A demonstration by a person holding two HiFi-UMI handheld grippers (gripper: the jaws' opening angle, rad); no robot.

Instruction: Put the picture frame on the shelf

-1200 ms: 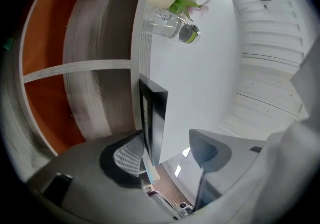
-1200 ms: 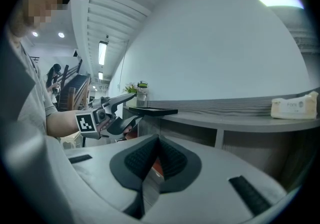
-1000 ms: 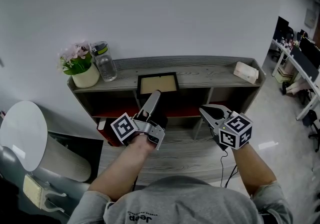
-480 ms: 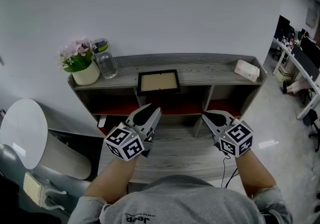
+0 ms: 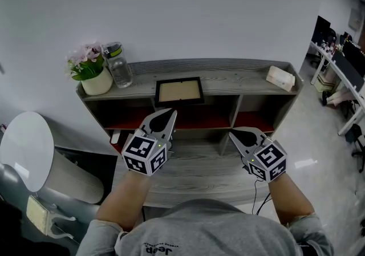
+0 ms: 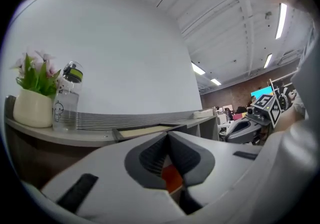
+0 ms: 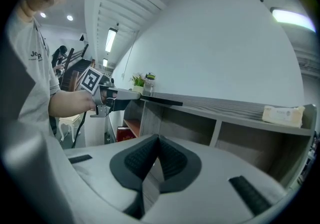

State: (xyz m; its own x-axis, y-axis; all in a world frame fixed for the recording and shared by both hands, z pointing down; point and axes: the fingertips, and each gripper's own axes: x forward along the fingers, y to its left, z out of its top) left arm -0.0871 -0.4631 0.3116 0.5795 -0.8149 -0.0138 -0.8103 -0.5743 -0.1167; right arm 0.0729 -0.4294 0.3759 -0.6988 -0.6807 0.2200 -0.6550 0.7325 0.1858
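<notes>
The black picture frame [image 5: 179, 90] lies flat on the top of the grey wooden shelf [image 5: 239, 80], near its middle; in the left gripper view the picture frame [image 6: 145, 130] shows just beyond the jaws. My left gripper [image 5: 168, 115] hangs in front of and below the frame, apart from it, jaws shut on nothing. My right gripper [image 5: 235, 133] is lower right, in front of the shelf's cubbies, jaws shut and empty. The left gripper [image 7: 125, 95] also shows in the right gripper view.
A potted pink flower [image 5: 91, 72] and a clear water bottle [image 5: 118, 68] stand at the shelf's left end, a tissue pack [image 5: 280, 78] at its right end. Red boards line the cubbies [image 5: 194, 118]. A white round stool [image 5: 28, 155] stands at left; desks at far right.
My left gripper let go of the frame, drew back toward me and lower, and its jaws closed. The frame stays on the shelf top. The right gripper barely moved.
</notes>
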